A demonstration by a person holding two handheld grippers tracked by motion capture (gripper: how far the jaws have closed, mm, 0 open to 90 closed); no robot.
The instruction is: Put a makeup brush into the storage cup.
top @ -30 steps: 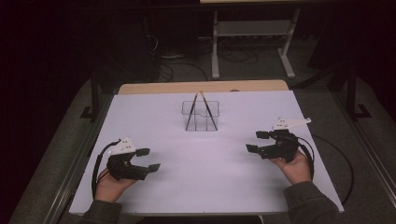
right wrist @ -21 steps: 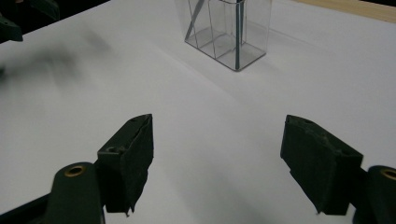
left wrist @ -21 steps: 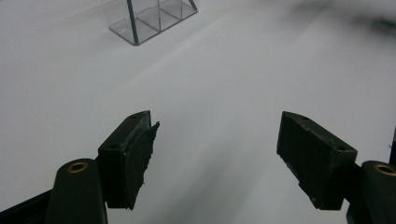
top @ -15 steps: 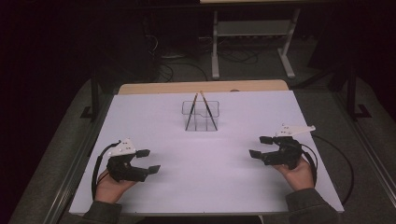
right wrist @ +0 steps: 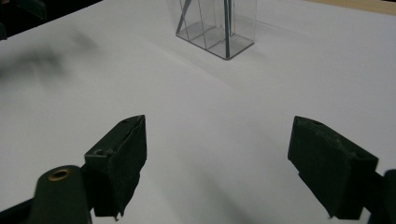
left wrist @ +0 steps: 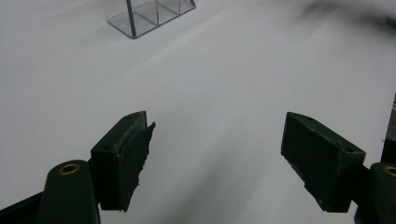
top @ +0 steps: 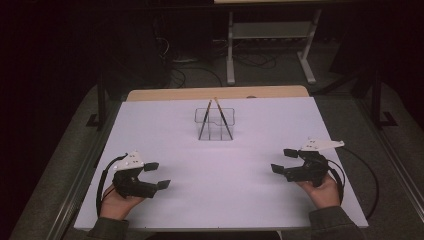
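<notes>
Right hand-held gripper point(right wrist: 217, 163): jaws just opening, wide, nothing between. Clear divided holder point(right wrist: 217, 28) ahead on white table point(right wrist: 280, 93), two sticks point(right wrist: 227, 23) inside.

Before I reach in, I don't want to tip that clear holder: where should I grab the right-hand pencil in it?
Grip the right-hand pencil on its upper shaft, above the rim of the clear holder, coming from above. It leans, its top crossing the other pencil, so close the jaws below that crossing. The right gripper is open and empty, probably the handier one.
</notes>
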